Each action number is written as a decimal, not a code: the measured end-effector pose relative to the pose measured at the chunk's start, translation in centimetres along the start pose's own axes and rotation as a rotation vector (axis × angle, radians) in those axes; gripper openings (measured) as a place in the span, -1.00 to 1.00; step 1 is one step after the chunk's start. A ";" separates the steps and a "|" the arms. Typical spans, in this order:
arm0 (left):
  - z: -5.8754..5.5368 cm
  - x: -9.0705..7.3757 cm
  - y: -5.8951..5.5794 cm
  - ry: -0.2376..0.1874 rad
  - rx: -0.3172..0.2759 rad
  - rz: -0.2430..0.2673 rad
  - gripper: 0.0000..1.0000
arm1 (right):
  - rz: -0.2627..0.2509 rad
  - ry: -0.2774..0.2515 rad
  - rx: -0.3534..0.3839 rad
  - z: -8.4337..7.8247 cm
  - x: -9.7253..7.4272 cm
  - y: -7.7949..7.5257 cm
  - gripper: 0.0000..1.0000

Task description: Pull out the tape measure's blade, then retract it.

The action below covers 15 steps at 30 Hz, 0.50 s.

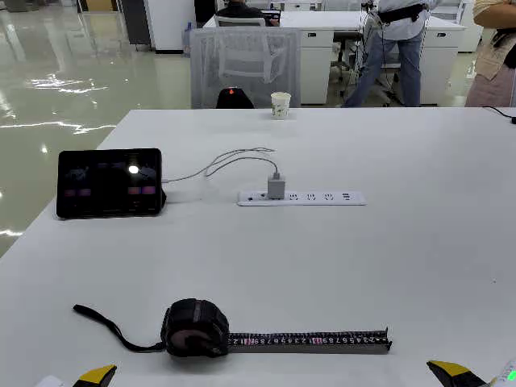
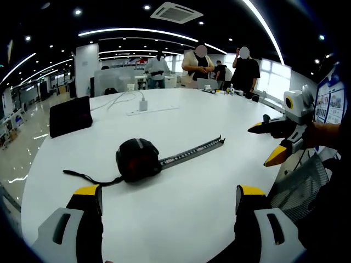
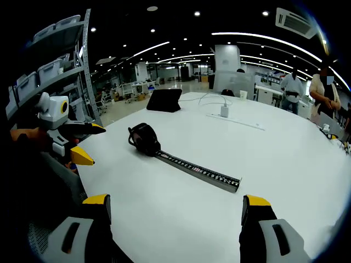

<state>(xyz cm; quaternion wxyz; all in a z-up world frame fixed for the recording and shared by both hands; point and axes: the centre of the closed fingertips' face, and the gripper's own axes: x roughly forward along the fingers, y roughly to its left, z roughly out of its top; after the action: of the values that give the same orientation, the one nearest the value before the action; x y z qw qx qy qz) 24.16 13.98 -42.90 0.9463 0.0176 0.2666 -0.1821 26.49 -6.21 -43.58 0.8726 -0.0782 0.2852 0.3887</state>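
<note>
While the tape measure (image 1: 195, 327) lies extended, left claw (image 2: 168, 192) and right claw (image 3: 175, 199) gape empty.

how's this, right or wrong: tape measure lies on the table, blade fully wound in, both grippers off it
Wrong: the blade is pulled out, flat on the table, as the head view shows. The tape measure lies there, left gripper and right gripper off it.
</note>
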 end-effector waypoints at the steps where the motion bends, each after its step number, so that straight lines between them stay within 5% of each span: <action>1: 0.1 0.0 0.0 -0.001 -0.002 0.002 0.98 | 0.001 0.000 0.000 0.0 0.0 0.1 0.98; 15: 0.4 0.0 -0.3 -0.005 -0.009 0.013 0.98 | 0.005 0.003 -0.007 0.1 0.2 0.3 0.98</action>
<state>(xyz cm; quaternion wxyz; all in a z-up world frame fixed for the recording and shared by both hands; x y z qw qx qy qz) 24.31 13.64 -42.52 0.9482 0.0145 0.2648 -0.1749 26.42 -5.86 -43.62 0.8709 -0.0814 0.2855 0.3916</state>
